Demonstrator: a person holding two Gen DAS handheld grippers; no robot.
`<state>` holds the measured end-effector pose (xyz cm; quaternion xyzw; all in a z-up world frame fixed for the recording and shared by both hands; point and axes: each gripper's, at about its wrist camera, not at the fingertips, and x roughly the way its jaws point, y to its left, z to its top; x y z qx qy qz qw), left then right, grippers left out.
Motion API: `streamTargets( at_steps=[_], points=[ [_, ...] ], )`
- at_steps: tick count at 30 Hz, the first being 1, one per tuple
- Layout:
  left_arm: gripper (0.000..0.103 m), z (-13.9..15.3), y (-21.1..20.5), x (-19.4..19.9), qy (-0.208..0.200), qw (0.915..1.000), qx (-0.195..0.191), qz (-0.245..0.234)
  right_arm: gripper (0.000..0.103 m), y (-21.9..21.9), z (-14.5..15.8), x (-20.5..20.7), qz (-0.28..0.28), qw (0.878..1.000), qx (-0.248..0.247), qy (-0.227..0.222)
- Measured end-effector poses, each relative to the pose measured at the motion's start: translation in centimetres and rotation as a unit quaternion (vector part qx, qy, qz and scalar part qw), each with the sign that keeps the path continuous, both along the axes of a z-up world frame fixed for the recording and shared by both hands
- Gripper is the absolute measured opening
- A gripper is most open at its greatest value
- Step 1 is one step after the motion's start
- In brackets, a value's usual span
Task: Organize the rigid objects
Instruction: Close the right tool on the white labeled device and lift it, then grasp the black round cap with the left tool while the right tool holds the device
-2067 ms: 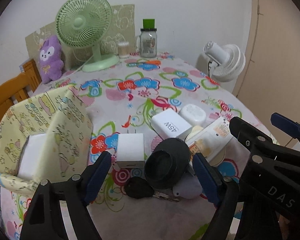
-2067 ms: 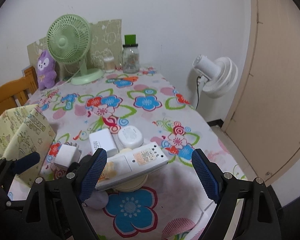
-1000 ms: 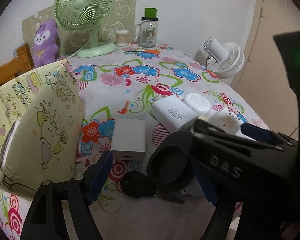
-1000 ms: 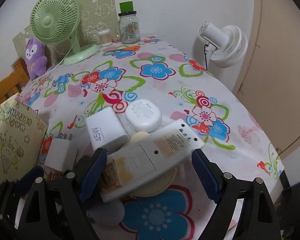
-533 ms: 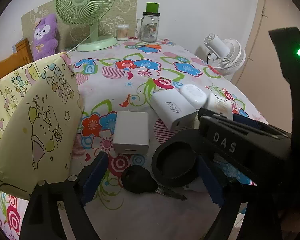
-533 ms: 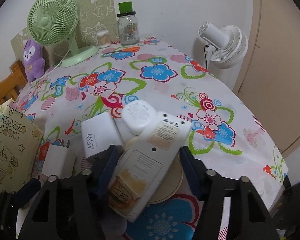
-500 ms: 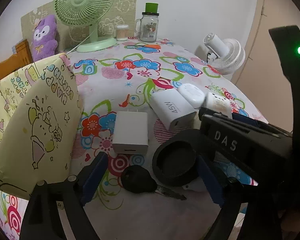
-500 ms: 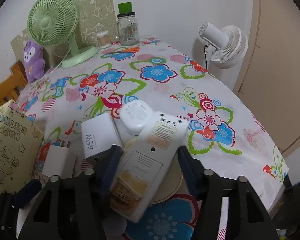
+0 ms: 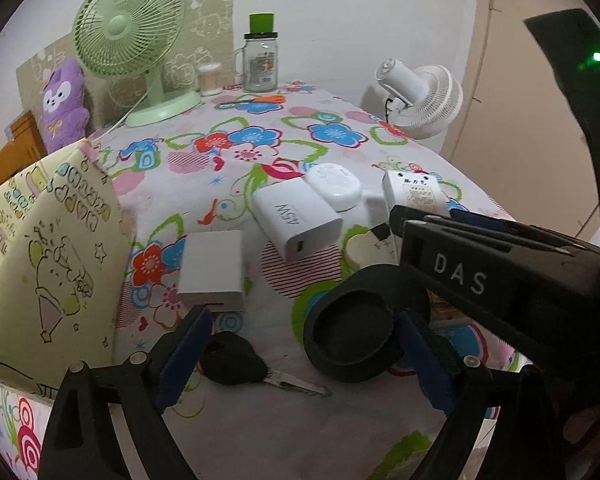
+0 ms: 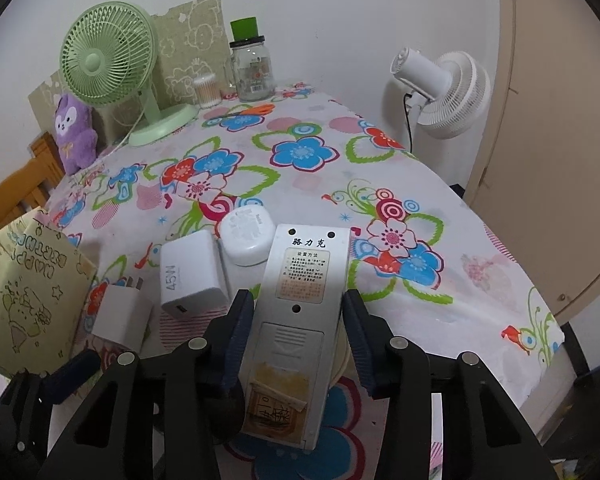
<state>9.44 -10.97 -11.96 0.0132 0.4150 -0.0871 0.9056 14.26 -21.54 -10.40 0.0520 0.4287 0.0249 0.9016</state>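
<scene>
Blue-padded jaws of the right gripper [image 10: 298, 340] are closing on a grey-white remote control [image 10: 296, 312], which lies lengthwise between them, back side up, pads against both long edges; beneath it a round cream disc [image 9: 360, 249] rests on the flowered tablecloth [image 10: 380, 168]. The left gripper [image 9: 300, 360] hangs just to the left with its jaws opening wide, pinching nothing; between them on the cloth lie a black key fob with a metal key [image 9: 236, 360] and a round black lid-like piece [image 9: 352, 336], neither touched as far as can be seen. Just beyond sit a small white plug adapter [image 9: 212, 270] and a larger white charger marked 45W [image 10: 192, 276], with a white oval case [image 10: 247, 234] touching the charger's far right corner. At near left stands a yellow cartoon-printed gift bag [image 9: 48, 264]. Far across the table are a green desk fan [image 10: 108, 60], a purple plush toy [image 10: 76, 132], a cotton-swab pot [image 10: 206, 90] and a glass jar with a green cap [image 10: 252, 66]. A white fan [image 10: 448, 88] stands off the table at far right.
</scene>
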Motion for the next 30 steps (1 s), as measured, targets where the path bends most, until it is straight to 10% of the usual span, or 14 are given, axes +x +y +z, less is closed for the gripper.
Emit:
streamTargets(
  at_steps=[8, 17, 30],
  points=[
    [0.089, 0.1, -0.3, 0.2, -0.004, 0.9999, -0.008, 0.005, 0.050, -0.4, -0.8, 0.4, 0.003, 1.000, 0.005, 0.011],
    [0.014, 0.4, -0.7, 0.4, 0.008, 0.9985, -0.041, -0.035, 0.052, -0.6, -1.3, 0.6, -0.007, 0.999, 0.018, 0.026],
    [0.005, 0.3, 1.8, 0.3, 0.012, 0.9991, -0.042, -0.001, 0.049, 0.6, -0.8, -0.4, 0.004, 1.000, 0.002, 0.020]
  ],
)
